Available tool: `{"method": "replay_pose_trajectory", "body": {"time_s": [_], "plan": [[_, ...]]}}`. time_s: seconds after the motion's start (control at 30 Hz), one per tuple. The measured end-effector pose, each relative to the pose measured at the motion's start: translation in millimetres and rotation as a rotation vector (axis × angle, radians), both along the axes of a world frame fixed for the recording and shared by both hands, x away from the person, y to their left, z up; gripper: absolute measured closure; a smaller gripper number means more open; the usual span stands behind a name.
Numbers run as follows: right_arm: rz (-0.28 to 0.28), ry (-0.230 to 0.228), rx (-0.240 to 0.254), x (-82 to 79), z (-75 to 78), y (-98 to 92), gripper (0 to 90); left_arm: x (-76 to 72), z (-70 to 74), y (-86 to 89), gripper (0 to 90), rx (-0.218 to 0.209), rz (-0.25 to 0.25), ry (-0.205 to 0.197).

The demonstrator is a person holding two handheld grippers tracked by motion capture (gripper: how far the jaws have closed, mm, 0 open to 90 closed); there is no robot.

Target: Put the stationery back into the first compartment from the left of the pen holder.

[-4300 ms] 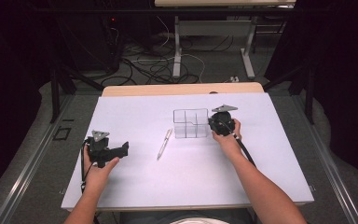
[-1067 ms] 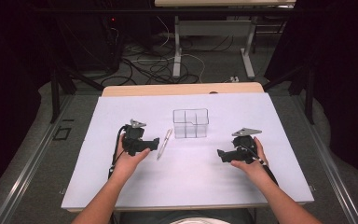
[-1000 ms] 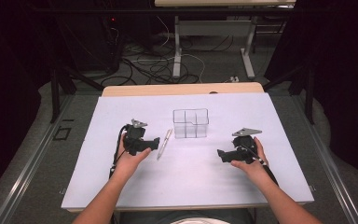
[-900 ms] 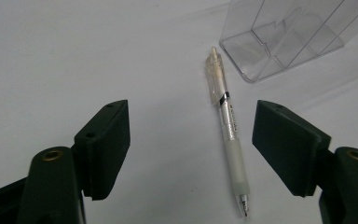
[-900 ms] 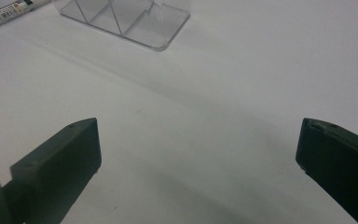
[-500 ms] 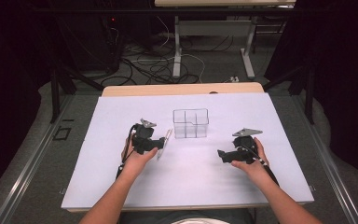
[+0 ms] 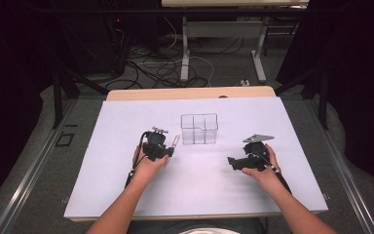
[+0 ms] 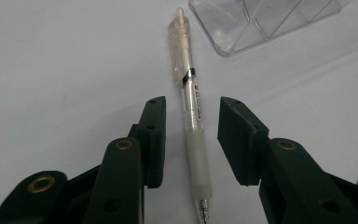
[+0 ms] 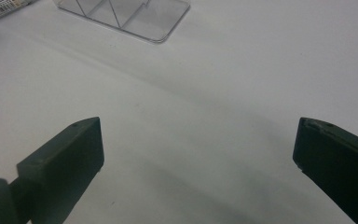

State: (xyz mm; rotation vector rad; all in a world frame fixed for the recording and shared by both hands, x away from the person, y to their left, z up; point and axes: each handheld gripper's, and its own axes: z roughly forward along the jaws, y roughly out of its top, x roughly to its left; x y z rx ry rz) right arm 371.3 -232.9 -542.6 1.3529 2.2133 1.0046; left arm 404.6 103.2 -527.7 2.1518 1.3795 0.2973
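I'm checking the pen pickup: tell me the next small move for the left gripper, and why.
Probably finish closing the left gripper. Its jaws have just been closing and now straddle the pen on either side of the rubber grip, with small gaps left, so nothing holds it yet. The pen lies flat on the table.

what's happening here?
A person works at a white table with a tool in each hand. The left tool straddles a pen lying beside a clear organizer; its jaws have just been closing, with gaps still at both sides of the pen. The right tool is open over bare table.
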Motion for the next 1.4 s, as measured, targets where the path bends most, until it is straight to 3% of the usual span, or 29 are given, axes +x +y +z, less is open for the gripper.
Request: {"method": "replay_pose_trajectory", "body": {"time_s": [0.2,0.37,0.7,1.27,1.4], "plan": [[0.005,0.001,-0.001,0.0,-0.3,0.2,2.0,0.4,-3.5,-2.7,67.9,0.005,-0.007,0.059],[0.007,0.006,-0.001,0.0,-0.8,0.9,2.5,1.1,-6.3,-3.7,70.9,0.028,-0.022,0.078],[0.013,0.01,-0.003,-0.1,-1.2,1.2,3.2,-0.9,-10.3,-8.3,77.3,0.071,-0.023,0.075],[0.023,0.013,0.001,-0.6,-2.3,2.6,3.3,1.6,-8.9,-3.4,80.2,0.016,0.029,0.136],[0.033,0.0,-0.001,-1.3,0.0,3.0,9.1,2.8,-6.4,2.8,80.3,-0.024,0.055,0.144]]}}
